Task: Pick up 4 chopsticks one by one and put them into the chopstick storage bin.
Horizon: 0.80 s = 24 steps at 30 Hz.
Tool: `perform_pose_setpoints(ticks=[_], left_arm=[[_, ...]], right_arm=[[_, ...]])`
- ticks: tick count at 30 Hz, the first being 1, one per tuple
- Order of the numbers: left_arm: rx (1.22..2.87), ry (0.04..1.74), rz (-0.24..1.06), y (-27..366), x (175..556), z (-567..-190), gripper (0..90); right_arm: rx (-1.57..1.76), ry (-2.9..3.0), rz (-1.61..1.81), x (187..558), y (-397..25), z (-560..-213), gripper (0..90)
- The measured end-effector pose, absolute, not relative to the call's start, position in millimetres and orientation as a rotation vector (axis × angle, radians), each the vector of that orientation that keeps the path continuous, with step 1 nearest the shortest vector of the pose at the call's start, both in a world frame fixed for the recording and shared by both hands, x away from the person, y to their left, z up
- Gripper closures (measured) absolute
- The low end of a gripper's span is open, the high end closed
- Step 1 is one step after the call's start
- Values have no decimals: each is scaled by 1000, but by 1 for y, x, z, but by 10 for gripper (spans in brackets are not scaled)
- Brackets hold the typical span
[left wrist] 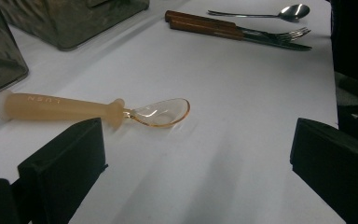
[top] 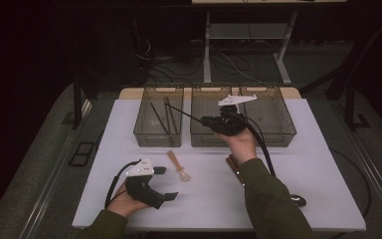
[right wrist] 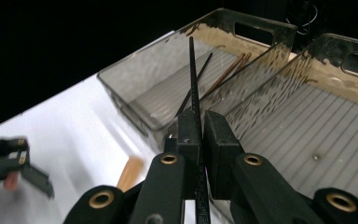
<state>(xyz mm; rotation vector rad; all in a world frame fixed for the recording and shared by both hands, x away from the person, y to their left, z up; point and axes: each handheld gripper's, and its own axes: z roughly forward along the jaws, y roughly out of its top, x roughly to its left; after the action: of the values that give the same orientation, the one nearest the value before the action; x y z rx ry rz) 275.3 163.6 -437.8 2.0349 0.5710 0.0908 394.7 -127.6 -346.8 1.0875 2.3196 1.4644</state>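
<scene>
White surface [top: 288, 164] under dim light: my right gripper [top: 214, 121] pinches a black chopstick [top: 189, 115], long axis toward ten o'clock, tip over the left bin [top: 159, 139]. My left gripper [top: 161, 183] waits open near the amber spoon [top: 179, 167].

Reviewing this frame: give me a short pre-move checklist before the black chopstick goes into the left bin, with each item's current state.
1. Right claw shut on the black chopstick: ok.
2. Chopstick tip over the left bin: ok; it points across that bin's near corner.
3. Left bin has room: ok; a few chopsticks inside, floor mostly bare.
4. Left claw out of the way: ok; open, low over the table.
5. Amber spoon clear of the path: ok; lying on the table.
6. Grip balance on the chopstick: cannot tell.
</scene>
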Motion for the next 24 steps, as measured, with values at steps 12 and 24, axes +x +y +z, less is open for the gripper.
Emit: perform_pose_setpoints(ticks=[12, 24], left_arm=[[2033, 567, 89, 164, 276, -438, 23], [2029, 560, 89, 164, 276, -437, 23]], right_arm=[[1126, 2300, 1412, 423, -98, -343, 850], [1168, 2296, 1342, 452, -61, -346, 850]])
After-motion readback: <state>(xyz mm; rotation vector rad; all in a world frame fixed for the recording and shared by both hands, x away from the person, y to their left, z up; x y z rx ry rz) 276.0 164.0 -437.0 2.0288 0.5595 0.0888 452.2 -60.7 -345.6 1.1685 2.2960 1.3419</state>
